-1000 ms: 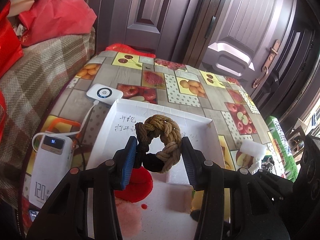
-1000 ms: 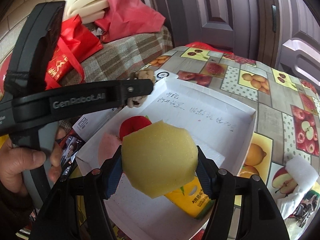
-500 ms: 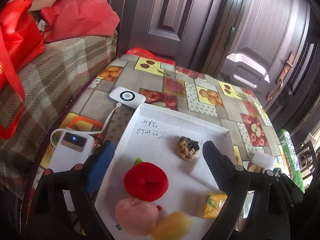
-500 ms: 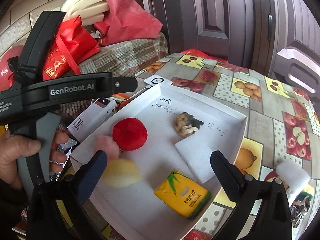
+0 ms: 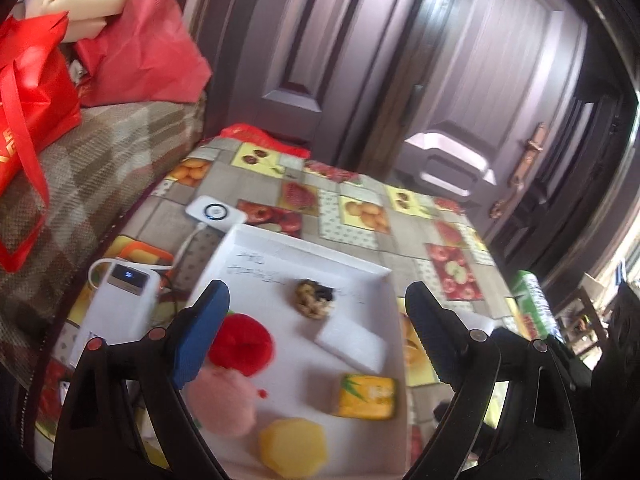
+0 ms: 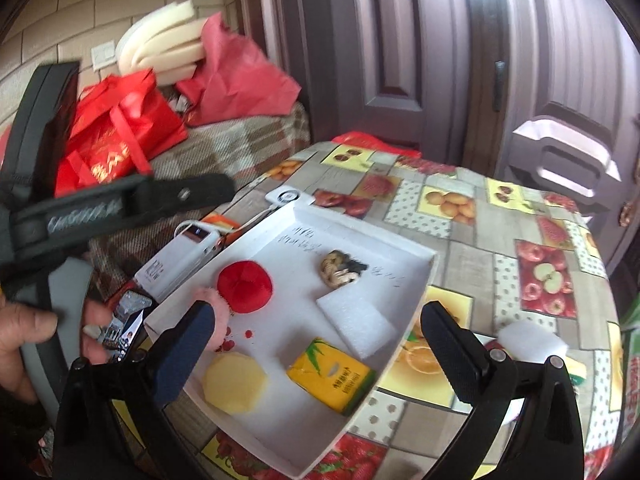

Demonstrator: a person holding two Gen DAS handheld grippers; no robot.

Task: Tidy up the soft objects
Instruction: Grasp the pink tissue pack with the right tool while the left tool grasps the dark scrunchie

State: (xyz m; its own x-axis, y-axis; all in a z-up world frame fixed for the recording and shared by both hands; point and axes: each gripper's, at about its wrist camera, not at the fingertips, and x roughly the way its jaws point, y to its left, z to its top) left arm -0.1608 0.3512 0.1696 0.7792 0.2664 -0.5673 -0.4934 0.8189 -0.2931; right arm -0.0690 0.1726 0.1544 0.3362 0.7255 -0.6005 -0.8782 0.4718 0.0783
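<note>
A white tray (image 5: pixel 304 250) (image 6: pixel 424 280) holds a knotted rope ball (image 5: pixel 314 298) (image 6: pixel 340 270), a red plush (image 5: pixel 242 344) (image 6: pixel 245 286), a pink plush (image 5: pixel 224 404) (image 6: pixel 214 302), a yellow sponge (image 5: pixel 294 454) (image 6: pixel 234 380), a white foam block (image 5: pixel 352 344) (image 6: pixel 356 326) and a yellow tissue pack (image 5: pixel 368 396) (image 6: pixel 330 376). My left gripper (image 5: pixel 316 334) is open and empty above the tray. My right gripper (image 6: pixel 316 352) is open and empty above the tray's near side.
A white power bank (image 5: pixel 120 300) (image 6: pixel 180 260) and a small white device (image 5: pixel 214 212) lie left of the tray on the fruit-print tablecloth (image 5: pixel 360 208). Another white foam piece (image 6: pixel 532 340) lies right of the tray. Red bags (image 5: pixel 28 80) sit on a plaid seat at left.
Both grippers opened and pulled back up. The left one let go of the rope ball and the right one let go of the yellow sponge; both things now lie in the tray.
</note>
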